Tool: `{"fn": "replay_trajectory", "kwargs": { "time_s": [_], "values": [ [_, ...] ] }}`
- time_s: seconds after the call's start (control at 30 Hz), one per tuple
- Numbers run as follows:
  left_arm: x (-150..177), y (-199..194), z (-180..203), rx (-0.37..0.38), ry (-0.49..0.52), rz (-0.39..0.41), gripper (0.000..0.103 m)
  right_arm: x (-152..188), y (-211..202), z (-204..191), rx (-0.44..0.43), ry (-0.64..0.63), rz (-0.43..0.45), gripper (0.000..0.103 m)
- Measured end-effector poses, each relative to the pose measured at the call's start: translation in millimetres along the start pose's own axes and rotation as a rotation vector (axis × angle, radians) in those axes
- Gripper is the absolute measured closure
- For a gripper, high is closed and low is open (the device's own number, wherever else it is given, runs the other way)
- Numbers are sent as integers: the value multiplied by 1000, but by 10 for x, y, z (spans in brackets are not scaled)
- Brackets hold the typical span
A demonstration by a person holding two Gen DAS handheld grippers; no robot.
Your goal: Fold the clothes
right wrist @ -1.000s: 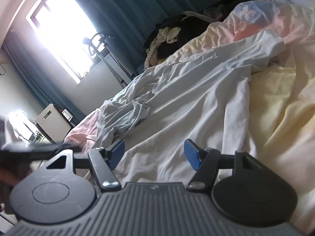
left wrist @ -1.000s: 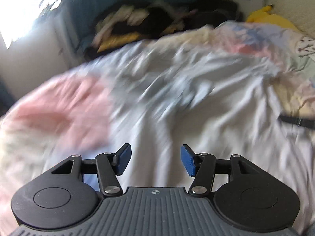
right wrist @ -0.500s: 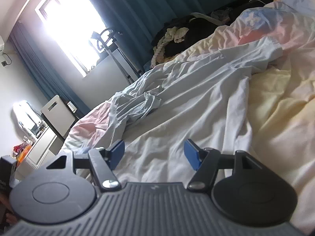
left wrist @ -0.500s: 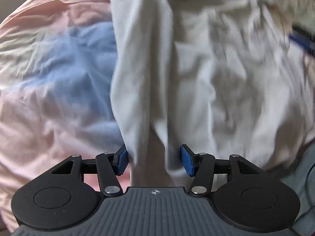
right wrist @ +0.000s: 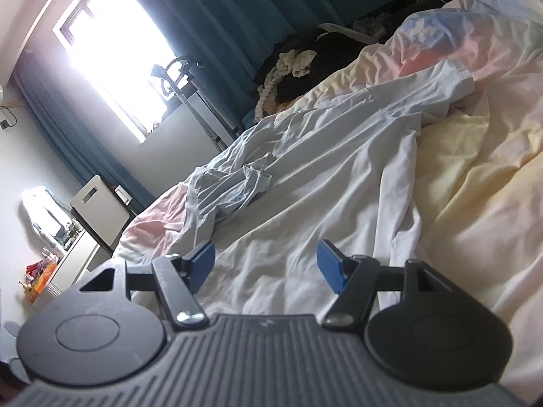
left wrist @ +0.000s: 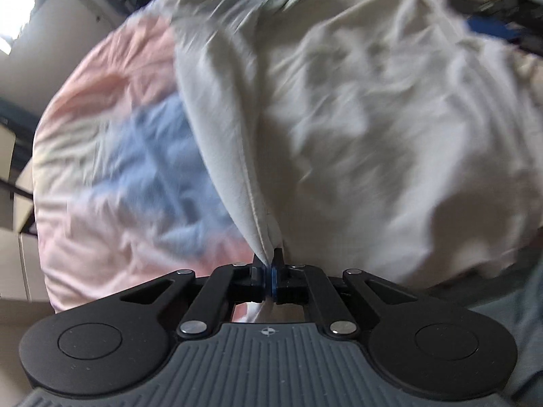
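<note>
The white shirt [right wrist: 325, 176] lies spread and rumpled across the pastel bedsheet [right wrist: 482, 156], no fold made yet (one sleeve is bunched near the window side). The left gripper [left wrist: 269, 271] is clenched on its hemmed edge; the right gripper [right wrist: 266, 264] hovers above it with jaws apart, empty.

A bright rectangular window [right wrist: 101, 44] glares at ten o'clock in the right wrist view, flanked by long teal curtains [right wrist: 217, 17]. A pale plaster wall [right wrist: 20, 156] stands at nine o'clock, above a white boxy cabinet [right wrist: 98, 210] and a cluttered white shelf [right wrist: 64, 254].
</note>
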State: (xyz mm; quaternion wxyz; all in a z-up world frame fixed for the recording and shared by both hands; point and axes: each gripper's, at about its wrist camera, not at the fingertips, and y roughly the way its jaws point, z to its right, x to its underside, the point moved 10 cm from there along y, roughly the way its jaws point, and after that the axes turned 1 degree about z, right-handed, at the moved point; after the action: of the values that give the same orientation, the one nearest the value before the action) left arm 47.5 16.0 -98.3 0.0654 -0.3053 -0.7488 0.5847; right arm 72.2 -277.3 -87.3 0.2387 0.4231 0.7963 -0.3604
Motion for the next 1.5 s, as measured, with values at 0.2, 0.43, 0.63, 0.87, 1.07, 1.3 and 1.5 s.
{"fn": "replay_trajectory", "kwargs": {
  "time_s": [0.2,0.43,0.63,0.87,1.07,1.3,1.5],
  "values": [
    [-110,-127,379,62,-33,9,98,-24,-38,10,-14,15,7,35],
    [108,23,674,168,-119,-20,87,-39,-71,31,-31,42,10,35],
    [288,-275,782,243,0,57,53,-20,-61,-1,-34,39,4,35],
    [425,-169,597,153,39,134,54,24,-39,-56,-34,13,-8,35],
    [399,-269,765,165,11,224,97,45,-74,-36,-16,1,-3,35],
    [320,89,985,228,-71,218,95,42,-80,5,15,-16,2,35],
    [290,155,1055,218,-58,236,68,51,-96,1,41,-59,7,35]
  ]
}}
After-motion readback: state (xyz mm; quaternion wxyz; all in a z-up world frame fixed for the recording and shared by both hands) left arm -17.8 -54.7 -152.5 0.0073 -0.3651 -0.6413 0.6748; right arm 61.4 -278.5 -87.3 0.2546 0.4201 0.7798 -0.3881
